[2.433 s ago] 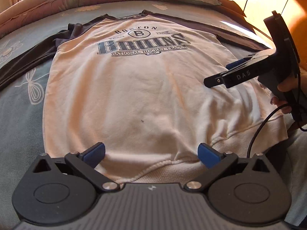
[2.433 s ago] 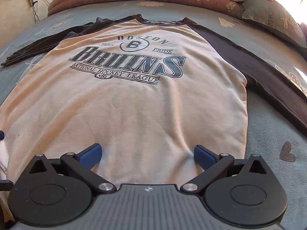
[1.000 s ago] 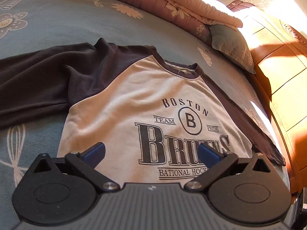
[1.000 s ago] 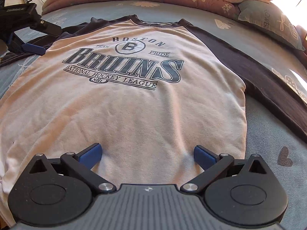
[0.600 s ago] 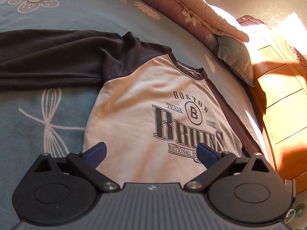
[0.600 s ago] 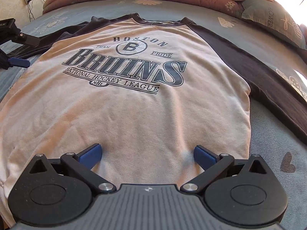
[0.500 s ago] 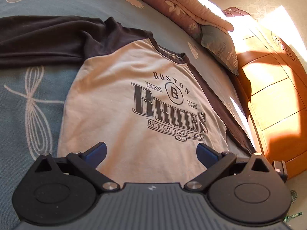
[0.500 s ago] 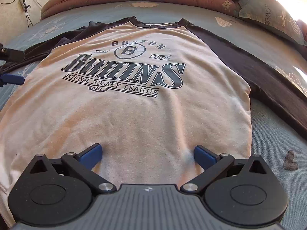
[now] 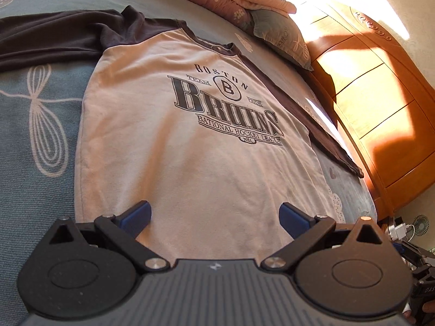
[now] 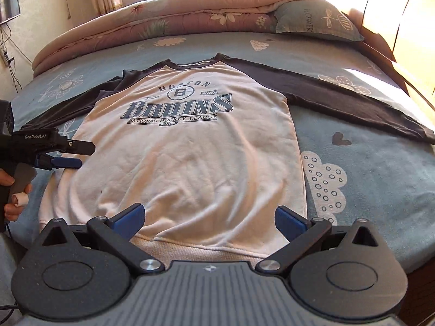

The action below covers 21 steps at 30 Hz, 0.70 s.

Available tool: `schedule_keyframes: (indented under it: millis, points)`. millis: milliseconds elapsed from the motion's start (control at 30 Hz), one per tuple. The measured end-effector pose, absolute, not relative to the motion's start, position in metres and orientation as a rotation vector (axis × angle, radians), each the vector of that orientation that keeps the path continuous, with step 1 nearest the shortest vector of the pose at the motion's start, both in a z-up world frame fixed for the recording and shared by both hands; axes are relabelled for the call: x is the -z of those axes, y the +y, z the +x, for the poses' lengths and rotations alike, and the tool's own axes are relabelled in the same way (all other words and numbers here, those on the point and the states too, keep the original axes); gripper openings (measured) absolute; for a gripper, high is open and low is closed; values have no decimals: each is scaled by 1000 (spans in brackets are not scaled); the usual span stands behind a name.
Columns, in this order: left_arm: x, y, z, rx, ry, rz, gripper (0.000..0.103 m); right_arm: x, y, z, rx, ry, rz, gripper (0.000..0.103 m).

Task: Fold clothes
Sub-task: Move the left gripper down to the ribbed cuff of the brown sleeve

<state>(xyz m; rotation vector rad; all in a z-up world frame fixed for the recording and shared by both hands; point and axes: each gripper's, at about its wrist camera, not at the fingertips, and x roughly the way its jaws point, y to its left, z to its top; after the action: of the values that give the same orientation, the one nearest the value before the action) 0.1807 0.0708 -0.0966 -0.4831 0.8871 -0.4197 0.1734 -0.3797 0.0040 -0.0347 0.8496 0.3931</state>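
The left gripper (image 9: 214, 216) was spread wide with nothing between its blue pads, hovering over the lower left part of the sweatshirt (image 9: 190, 149). In the right wrist view the same left gripper (image 10: 78, 153) showed from the side at the shirt's left edge, its two fingers apart and free of the cloth, with a hand (image 10: 12, 190) wrapped around its grip. The right gripper (image 10: 208, 218) was likewise wide open and empty, poised just above the ribbed hem (image 10: 206, 250) at the near edge of the bed.

The sweatshirt lay flat and face up on the bed (image 10: 380, 179), unfolded, its cream body printed with "Boston Bruins" lettering (image 10: 179, 106). Both dark sleeves were stretched out sideways: the left sleeve (image 9: 49, 38) ran off toward the left, and the right sleeve (image 10: 339, 95) reached toward the bed's right edge. The collar pointed away from the grippers, toward a folded floral quilt (image 10: 168, 24) and a blue-grey pillow (image 10: 312, 21) at the far side. The bedsheet was blue with flower, cloud and heart motifs. A wooden headboard (image 9: 380, 95) stood to the right, lit by sun.
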Motion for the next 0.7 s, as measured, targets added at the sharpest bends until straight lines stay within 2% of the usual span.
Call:
schedule_keyframes:
  millis: [100, 267, 333, 700]
  points:
    - [97, 71, 176, 447, 861, -450, 100, -7, -371, 176, -452, 848, -18, 103]
    - [85, 75, 192, 446, 947, -427, 100, -7, -346, 205, -504, 806, -47, 103]
    - [73, 74, 199, 427, 928, -355, 100, -1, -331, 223, -510, 822, -54, 103]
    - [90, 59, 234, 393, 964, -217, 101, 68, -249, 254, -515, 938, -205, 103]
